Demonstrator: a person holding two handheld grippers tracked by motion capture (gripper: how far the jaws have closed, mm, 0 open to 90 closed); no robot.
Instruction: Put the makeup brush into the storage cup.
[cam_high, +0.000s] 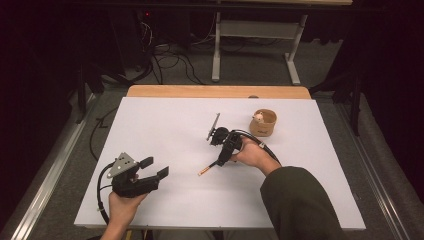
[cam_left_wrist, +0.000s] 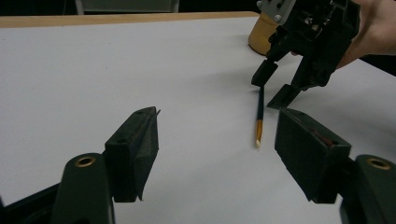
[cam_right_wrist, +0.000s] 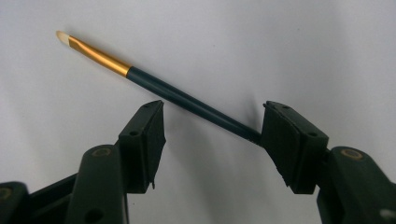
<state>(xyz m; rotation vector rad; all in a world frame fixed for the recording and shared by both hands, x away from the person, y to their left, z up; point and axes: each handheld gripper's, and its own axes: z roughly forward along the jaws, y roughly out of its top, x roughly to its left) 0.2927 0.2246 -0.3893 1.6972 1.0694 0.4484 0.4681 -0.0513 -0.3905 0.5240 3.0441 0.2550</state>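
A paintbrush (cam_right_wrist: 154, 84) with a dark handle, a gold ferrule and a pale tip was seen lying flat on the white table (cam_high: 165, 125), just right of the middle. The right gripper (cam_high: 218, 162) was held over it by the person's right hand (cam_high: 256, 156), tilted downward toward the table, the forearm in a dark green sleeve (cam_high: 295, 200) coming in from the lower right. Its jaws were spread wide on either side of the handle, with one jaw set close against the handle's rear end; nothing was clamped. The left gripper (cam_high: 156, 167) was held low near the table's near left corner by the left hand (cam_high: 122, 202), level and pointed across toward the brush, well apart from it. Its jaws were likewise parted, with nothing between them. A small tan cup (cam_high: 263, 123) was seen standing beyond the right hand, near the far edge.
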